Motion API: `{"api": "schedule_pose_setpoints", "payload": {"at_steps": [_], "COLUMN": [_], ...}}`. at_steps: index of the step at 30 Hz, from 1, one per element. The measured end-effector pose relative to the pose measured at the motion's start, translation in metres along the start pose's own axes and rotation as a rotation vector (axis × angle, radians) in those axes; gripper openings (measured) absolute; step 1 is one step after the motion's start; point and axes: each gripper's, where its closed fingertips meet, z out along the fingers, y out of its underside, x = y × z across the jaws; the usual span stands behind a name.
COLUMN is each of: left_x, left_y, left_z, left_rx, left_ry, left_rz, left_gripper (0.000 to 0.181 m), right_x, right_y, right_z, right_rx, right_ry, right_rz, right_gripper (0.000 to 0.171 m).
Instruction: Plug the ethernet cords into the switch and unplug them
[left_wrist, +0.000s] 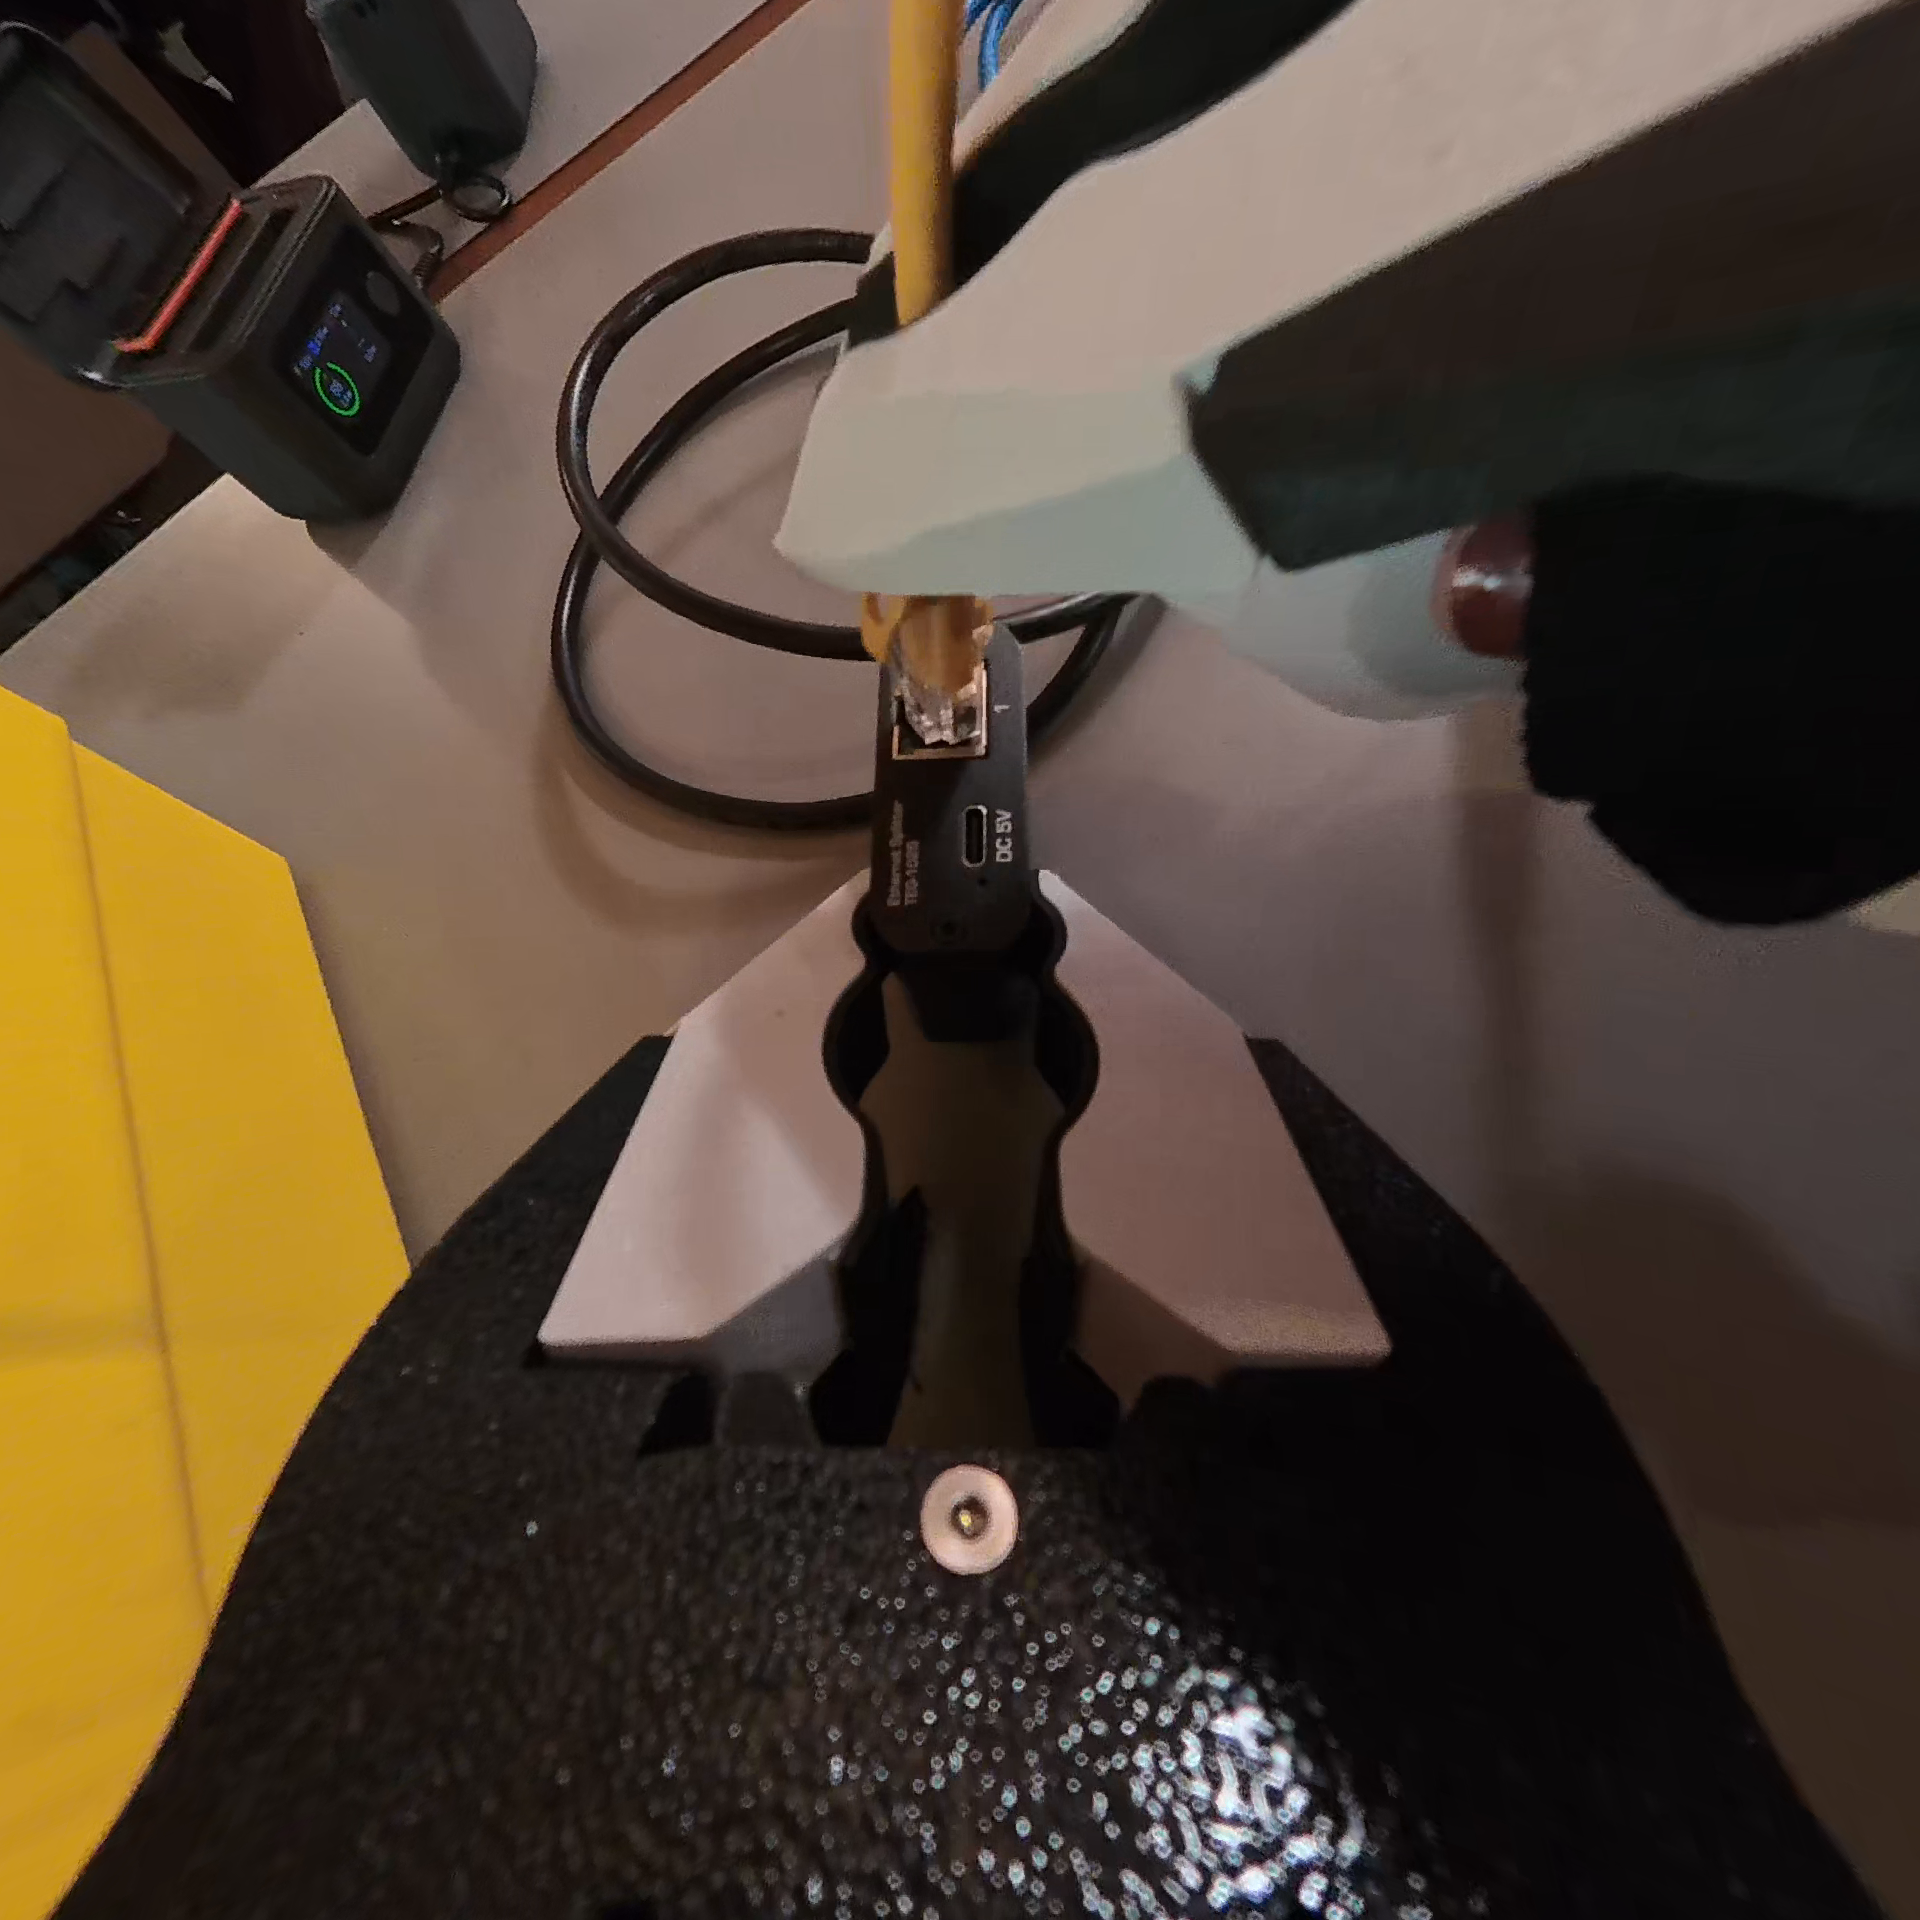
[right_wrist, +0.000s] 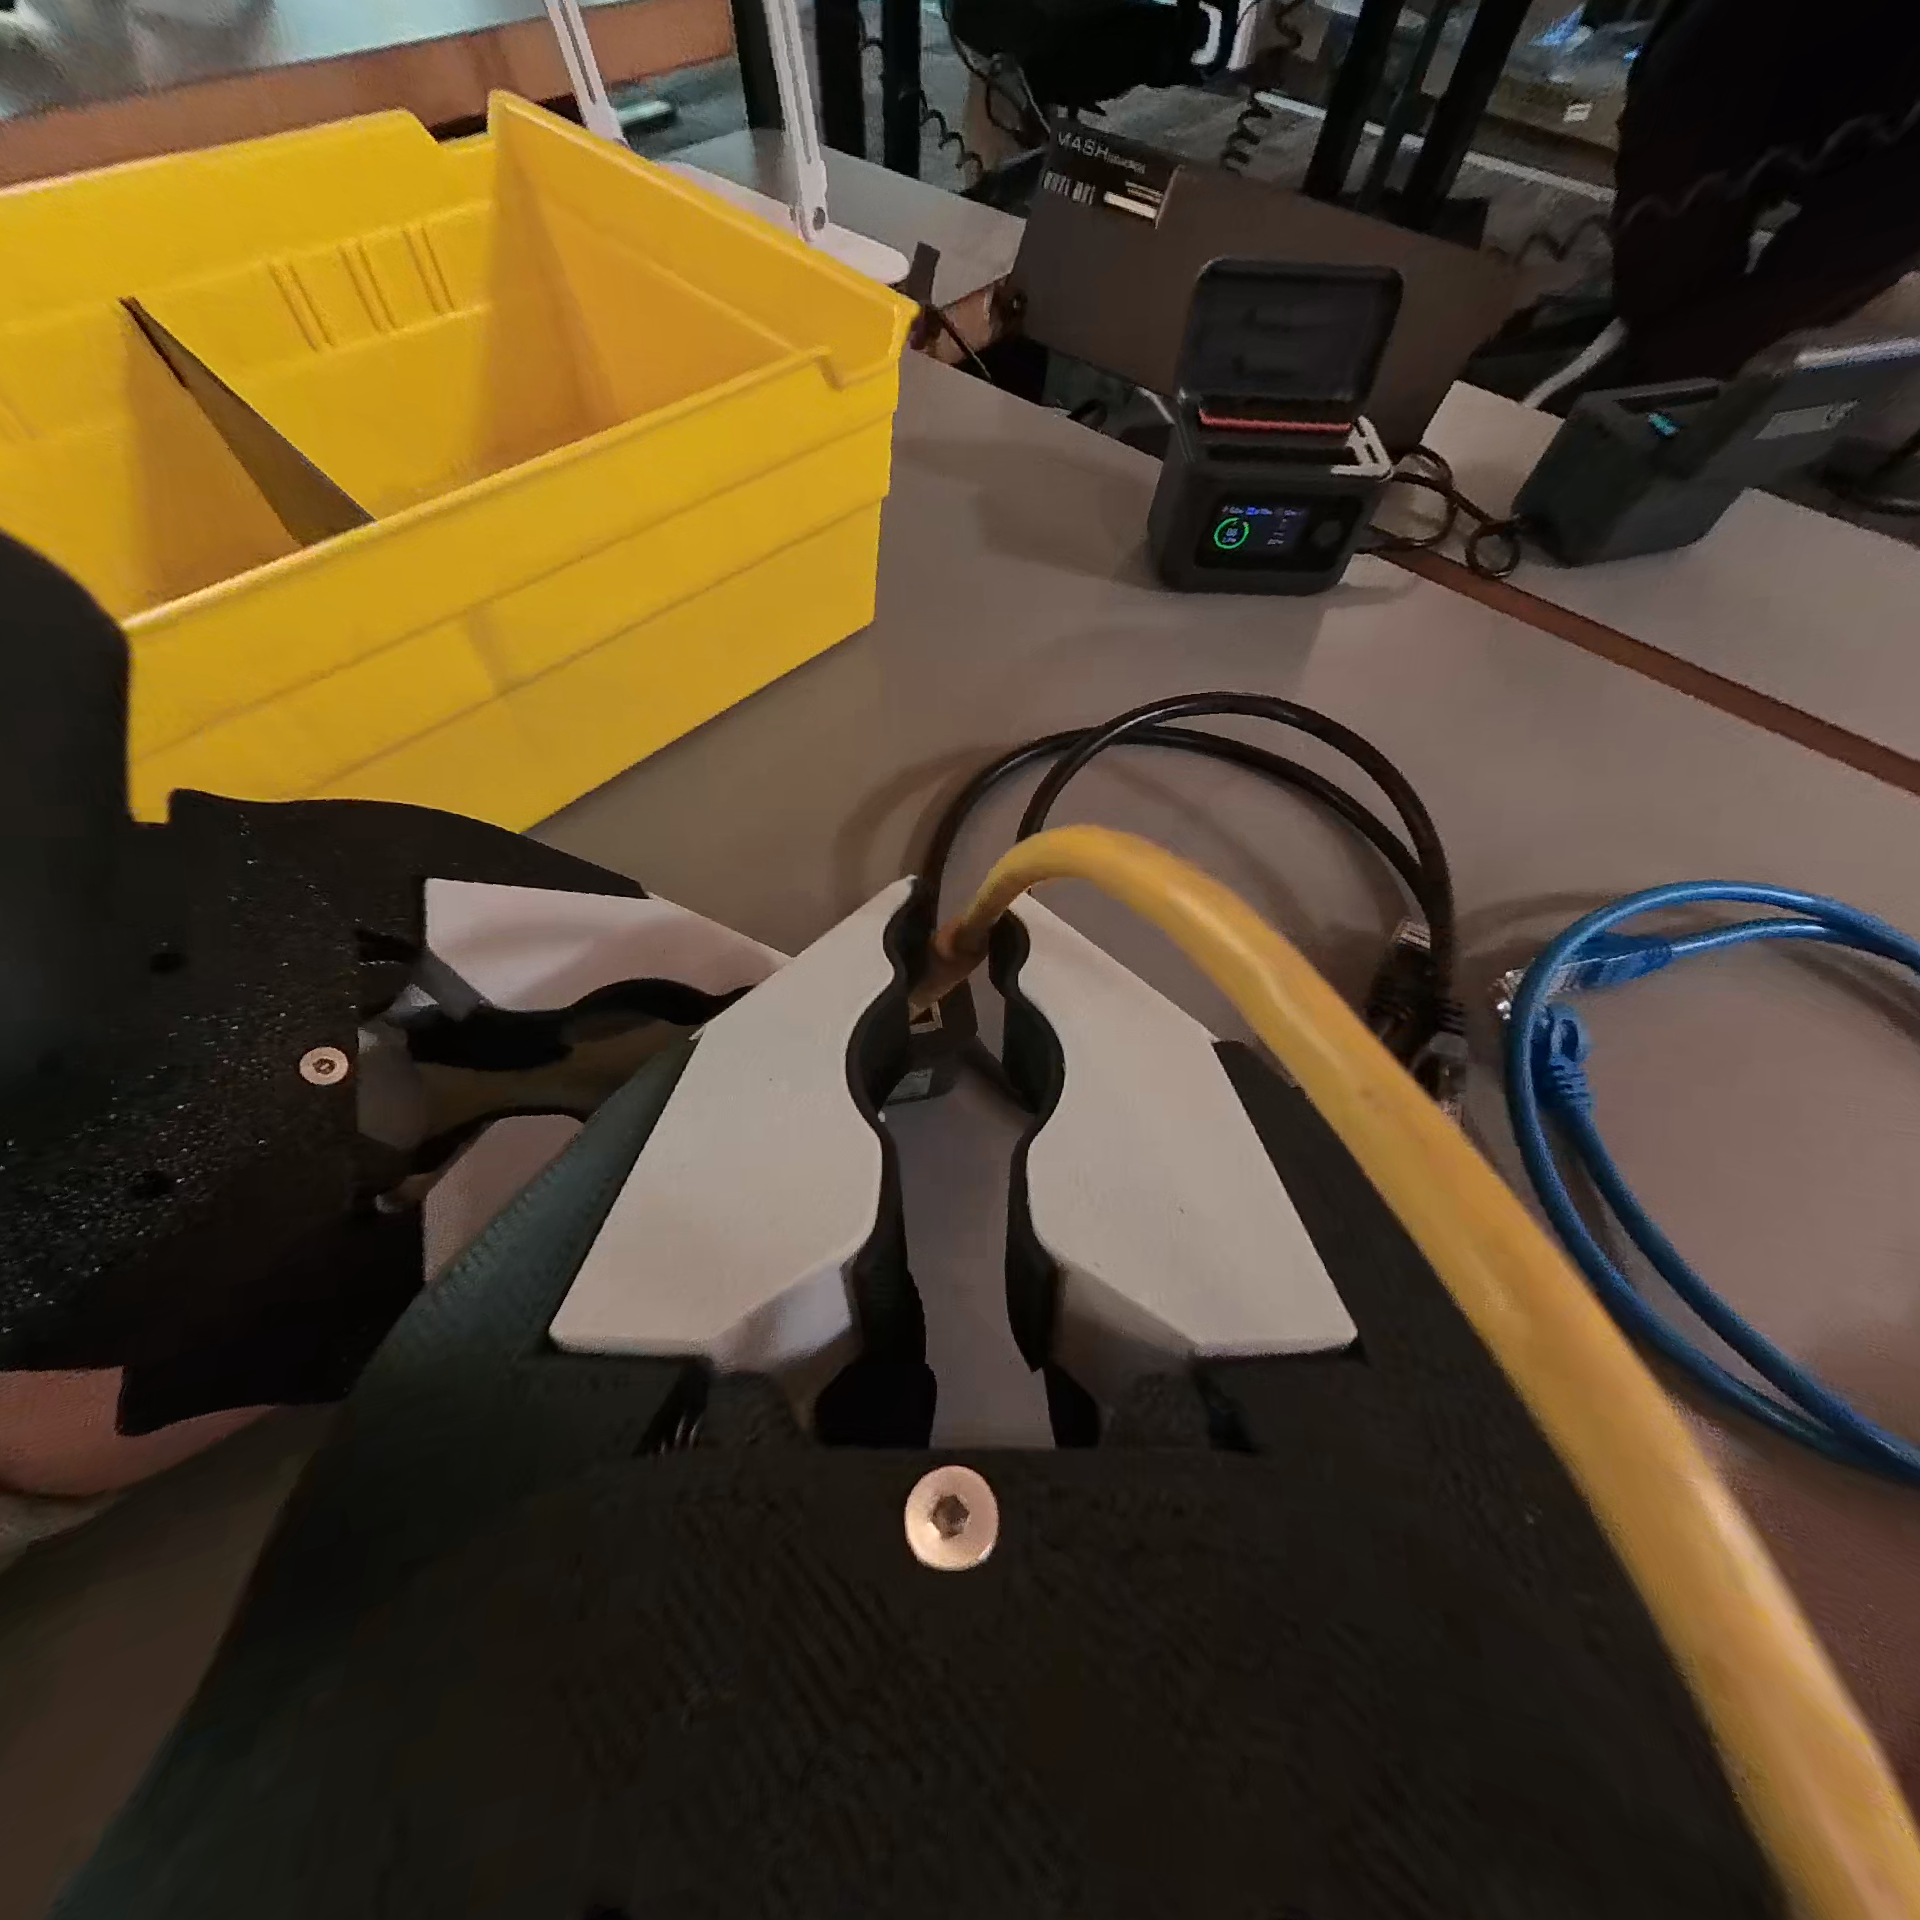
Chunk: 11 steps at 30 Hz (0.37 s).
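Note:
My left gripper (left_wrist: 956, 914) is shut on the near end of a small black switch (left_wrist: 958, 821) and holds it above the table. My right gripper (right_wrist: 956, 935) is shut on the yellow ethernet cord (right_wrist: 1299, 997) just behind its plug. The plug (left_wrist: 935, 696) sits at the mouth of the switch's port, partly inside it. In the left wrist view the right gripper (left_wrist: 1039, 436) comes in from the upper right over the plug. In the right wrist view the switch (right_wrist: 935, 1049) shows between the fingers, with the left gripper (right_wrist: 499, 997) at the left.
A black cord (right_wrist: 1247, 769) lies coiled on the grey table (right_wrist: 1455, 675) behind the switch. A blue cord (right_wrist: 1621, 1122) lies at the right. A yellow bin (right_wrist: 499, 499) stands at the back left. A dark charger box with a lit screen (right_wrist: 1278, 488) stands farther back. About 7 cm separates my left fingertips from my right.

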Motion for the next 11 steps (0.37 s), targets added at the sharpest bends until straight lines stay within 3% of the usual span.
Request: {"api": "schedule_pose_setpoints", "payload": {"at_steps": [11], "left_x": [0.0008], "left_y": [-0.0009], "left_z": [-0.0004], "left_rx": [0.032], "left_ry": [0.051], "left_rz": [-0.045], "left_gripper": [0.022], "right_x": [-0.0073], "right_y": [0.0046], "right_z": [-0.0012], "right_rx": [0.063], "right_ry": [-0.209], "right_rz": [0.039], "right_gripper": [0.017]}}
